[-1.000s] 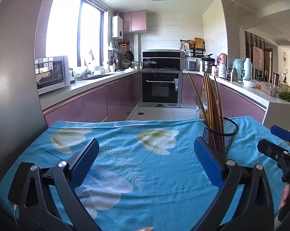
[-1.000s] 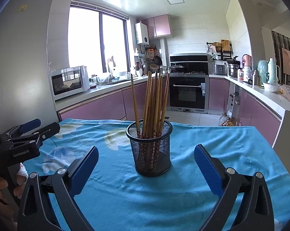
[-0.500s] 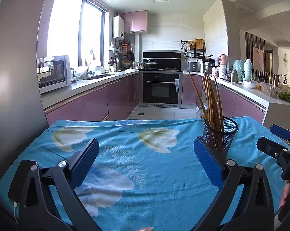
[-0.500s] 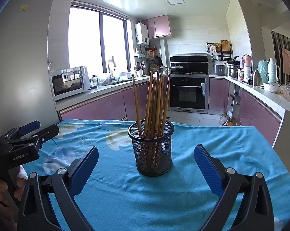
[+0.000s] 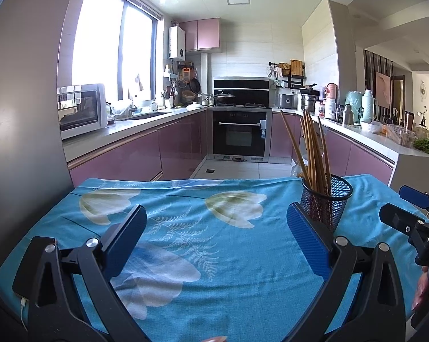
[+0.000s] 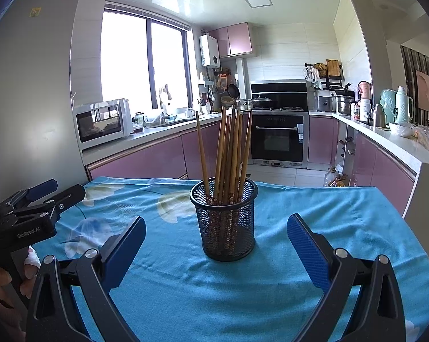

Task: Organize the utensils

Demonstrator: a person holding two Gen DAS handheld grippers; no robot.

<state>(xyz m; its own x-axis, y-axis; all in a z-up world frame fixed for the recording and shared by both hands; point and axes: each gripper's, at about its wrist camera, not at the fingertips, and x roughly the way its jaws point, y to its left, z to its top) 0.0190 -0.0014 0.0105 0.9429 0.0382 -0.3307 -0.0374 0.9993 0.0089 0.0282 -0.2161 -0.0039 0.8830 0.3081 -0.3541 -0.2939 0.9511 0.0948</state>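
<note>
Blue floral cloth (image 6: 314, 216) covers table. Black mesh cup (image 6: 227, 222) upright mid-cloth, packed with chopsticks (image 6: 231, 148), flower-patterned ends down. Right gripper (image 6: 215, 245) just before cup, jaws wide apart, empty. Left gripper (image 5: 215, 236) left of cup, jaws wide apart, empty; body reads "GenRobot.AI" in right wrist view. Microwave (image 6: 102, 124) beyond cup, on left counter. Fridge label unreadable.
</note>
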